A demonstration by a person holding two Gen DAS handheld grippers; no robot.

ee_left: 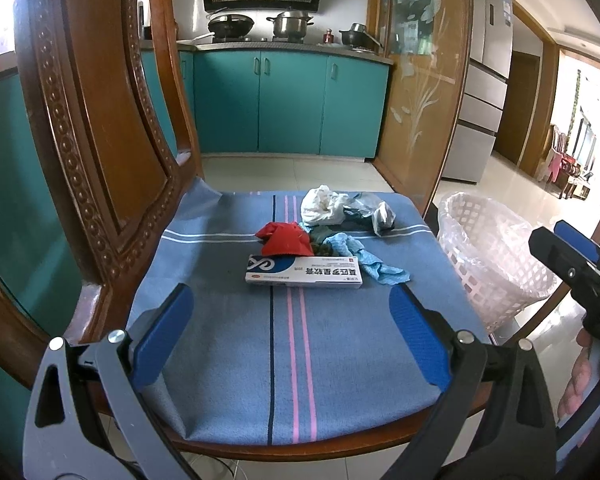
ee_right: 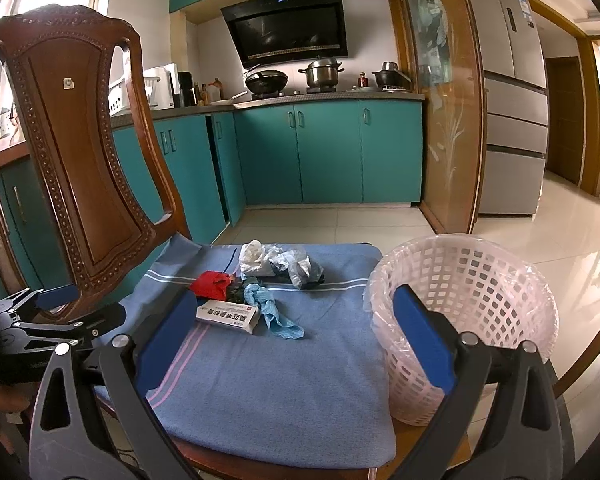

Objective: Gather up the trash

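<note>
the trash lies in a loose heap on the blue striped cushion [ee_left: 228,320] of a wooden chair [ee_left: 96,140]: a white medicine box [ee_left: 304,276] nearest, a red scrap [ee_left: 286,240] touching its far edge, a crumpled blue wipe [ee_left: 364,258] just beside it, and white crumpled paper [ee_left: 320,206] and a grey plastic wrapper [ee_left: 376,210] farther back. a lined white basket [ee_right: 468,320] stands beside the chair. the left gripper [ee_left: 292,336] and right gripper [ee_right: 296,344] both hover near the cushion's front, fingers spread apart, holding nothing.
</note>
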